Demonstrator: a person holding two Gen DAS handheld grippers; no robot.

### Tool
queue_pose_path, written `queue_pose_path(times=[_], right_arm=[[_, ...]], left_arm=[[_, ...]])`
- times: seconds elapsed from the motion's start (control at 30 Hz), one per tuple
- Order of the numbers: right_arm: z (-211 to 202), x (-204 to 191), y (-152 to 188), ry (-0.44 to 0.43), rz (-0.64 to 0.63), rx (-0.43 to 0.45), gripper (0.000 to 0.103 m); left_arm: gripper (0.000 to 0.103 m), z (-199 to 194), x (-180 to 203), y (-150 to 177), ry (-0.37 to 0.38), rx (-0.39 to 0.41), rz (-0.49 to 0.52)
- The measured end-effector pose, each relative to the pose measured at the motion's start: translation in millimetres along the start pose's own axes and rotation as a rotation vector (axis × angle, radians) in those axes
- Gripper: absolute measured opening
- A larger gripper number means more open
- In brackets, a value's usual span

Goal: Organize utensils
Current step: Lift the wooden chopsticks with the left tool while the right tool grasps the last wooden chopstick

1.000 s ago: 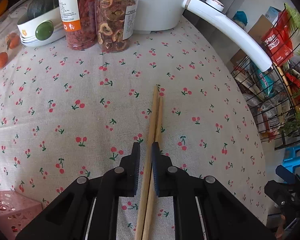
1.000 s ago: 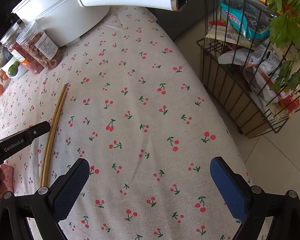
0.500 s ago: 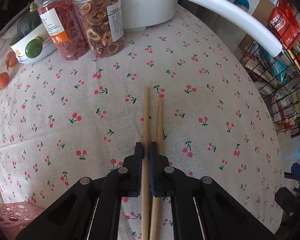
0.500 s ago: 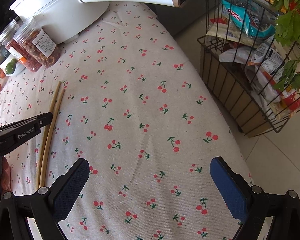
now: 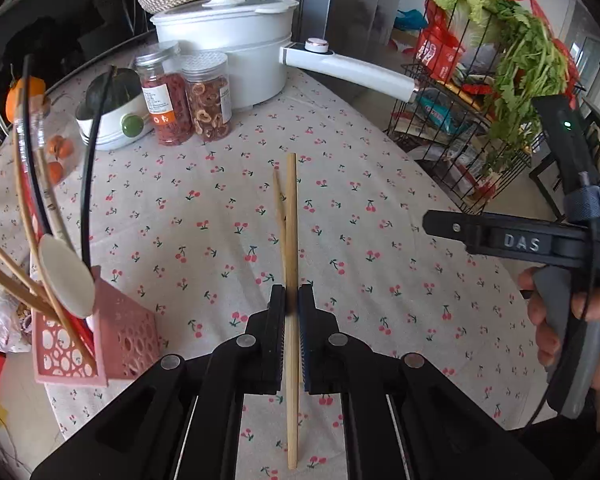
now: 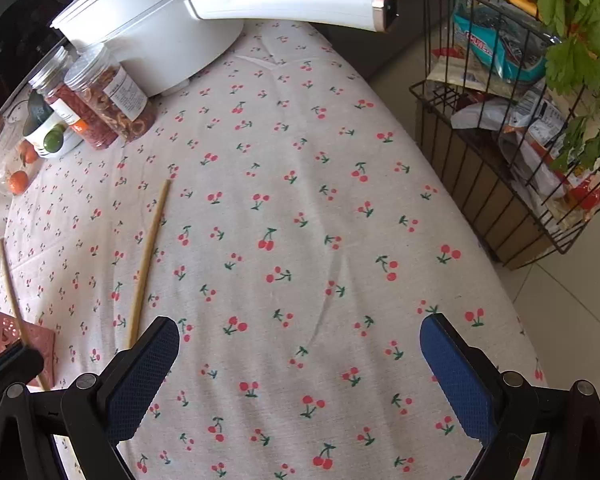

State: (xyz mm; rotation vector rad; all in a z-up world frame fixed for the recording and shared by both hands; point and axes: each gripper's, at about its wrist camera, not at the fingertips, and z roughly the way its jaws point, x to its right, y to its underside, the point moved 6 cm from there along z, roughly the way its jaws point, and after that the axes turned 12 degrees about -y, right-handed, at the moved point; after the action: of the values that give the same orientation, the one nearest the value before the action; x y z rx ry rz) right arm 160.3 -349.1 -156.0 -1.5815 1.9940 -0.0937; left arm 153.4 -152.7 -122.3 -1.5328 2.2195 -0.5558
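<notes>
While one wooden chopstick sits pinched between the closed jaws of the left gripper, lifted off the cherry-print tablecloth, its mate lies flat on the cloth below. The pink utensil holder stands to the left, already crowded with a spoon and sticks. Held by so narrow a grip, the chopstick could pivot or slip on the way there. The right gripper hovers wide open and empty.
</notes>
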Motion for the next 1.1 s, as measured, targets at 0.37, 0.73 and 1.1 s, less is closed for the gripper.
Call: queue_pose_path(times=[0.37,0.73,1.1], right_arm=[[26.4,-52.5,6.0,-0.024,-0.034,-0.008,0.100],[100.8,-98.4,0.2,0.022,-0.192,-0.074,0.080],[138.4,-113.2,-6.6,0.099,-0.262,-0.072,0.025]], left_arm=[[0.006,-82.6,-68.2,45.2,0.008,0.155,-0.100],[0.006,-79.2,-118.8,54.2,0.004,0.149,-0.192],[0.006,-77.1,-129.8,59.1,0.011,0.139,-0.219]])
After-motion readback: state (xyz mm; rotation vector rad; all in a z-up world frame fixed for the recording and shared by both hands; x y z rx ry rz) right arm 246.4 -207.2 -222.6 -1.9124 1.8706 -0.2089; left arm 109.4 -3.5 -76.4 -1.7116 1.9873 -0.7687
